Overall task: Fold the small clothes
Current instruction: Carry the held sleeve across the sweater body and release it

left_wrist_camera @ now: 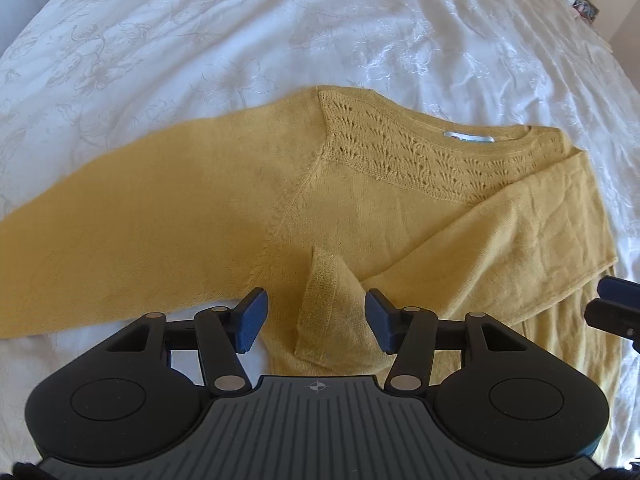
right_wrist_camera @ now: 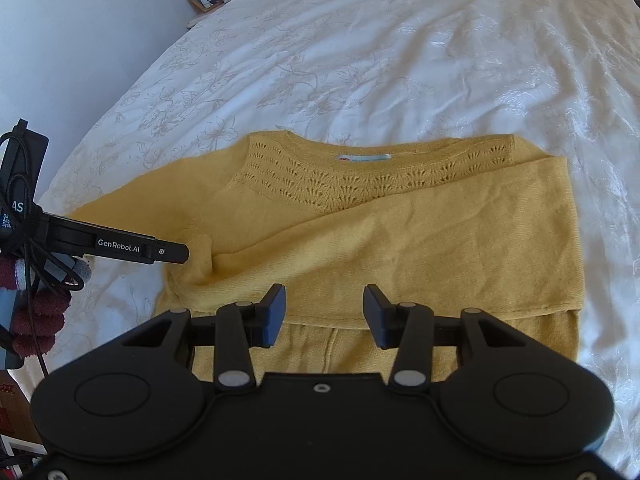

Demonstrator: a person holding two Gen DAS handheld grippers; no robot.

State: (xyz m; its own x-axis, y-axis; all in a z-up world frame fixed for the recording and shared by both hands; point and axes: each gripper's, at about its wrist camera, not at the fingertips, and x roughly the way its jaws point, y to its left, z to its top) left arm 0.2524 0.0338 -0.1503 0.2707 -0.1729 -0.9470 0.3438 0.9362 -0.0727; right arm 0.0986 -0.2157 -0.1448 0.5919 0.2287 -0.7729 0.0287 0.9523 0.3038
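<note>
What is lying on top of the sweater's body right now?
One sleeve is folded across the yellow sweater, its cuff near the left gripper. The lace yoke stays exposed; the body beneath the sleeve is hidden.

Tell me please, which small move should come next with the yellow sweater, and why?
Probably the left gripper should reach left for the left sleeve and fold it across the body. That sleeve lies spread out on the bedspread, while the right sleeve is already folded over the yellow sweater. Both sets of jaws stand open and empty.

sweater (left_wrist_camera: 360, 216) hem hidden, label (left_wrist_camera: 470, 139) unreadable
</note>
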